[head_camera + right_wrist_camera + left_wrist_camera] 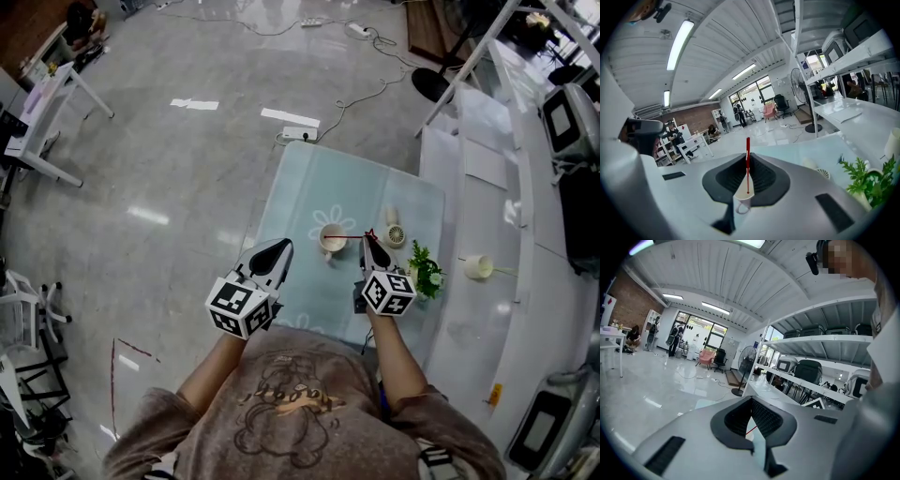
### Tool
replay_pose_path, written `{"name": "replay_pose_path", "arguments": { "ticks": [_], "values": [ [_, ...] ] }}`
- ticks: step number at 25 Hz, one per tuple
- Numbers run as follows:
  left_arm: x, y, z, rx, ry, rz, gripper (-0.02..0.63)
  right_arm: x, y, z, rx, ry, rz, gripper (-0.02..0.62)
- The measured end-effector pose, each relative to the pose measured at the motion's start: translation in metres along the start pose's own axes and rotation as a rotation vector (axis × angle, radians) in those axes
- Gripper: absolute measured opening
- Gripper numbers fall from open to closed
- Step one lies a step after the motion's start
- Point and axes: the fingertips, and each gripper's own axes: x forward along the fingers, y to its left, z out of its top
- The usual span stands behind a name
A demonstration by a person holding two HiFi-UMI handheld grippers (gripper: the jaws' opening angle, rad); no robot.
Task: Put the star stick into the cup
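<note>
2 forearms (395,356) extended: right claw (373,243) pinches star stick (352,236) over cup (330,240), left claw (278,249) closed.

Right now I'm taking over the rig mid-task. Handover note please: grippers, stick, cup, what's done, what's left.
Left gripper: jaws together, nothing between them, held near the left edge of the table, left of the cup.
Right gripper: shut on the star stick, pointed at the cup.
Cup: upright on the table, ahead of and between the grippers.
Stick: runs from the right gripper to the cup's mouth; whether its free end is inside cannot be told.
Done: stick gripped and brought to the cup.
Left: lower the end into the cup, open the right gripper, back away.
</note>
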Motion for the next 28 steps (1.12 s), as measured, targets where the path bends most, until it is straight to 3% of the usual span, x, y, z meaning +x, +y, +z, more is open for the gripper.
{"name": "replay_pose_path", "arguments": {
  "ticks": [28],
  "values": [
    [-0.005,0.004,-0.010,-0.063,0.016,0.001,0.021,0.007,-0.030,-0.031,0.120,0.046,-0.074,0.054]
  ]
}}
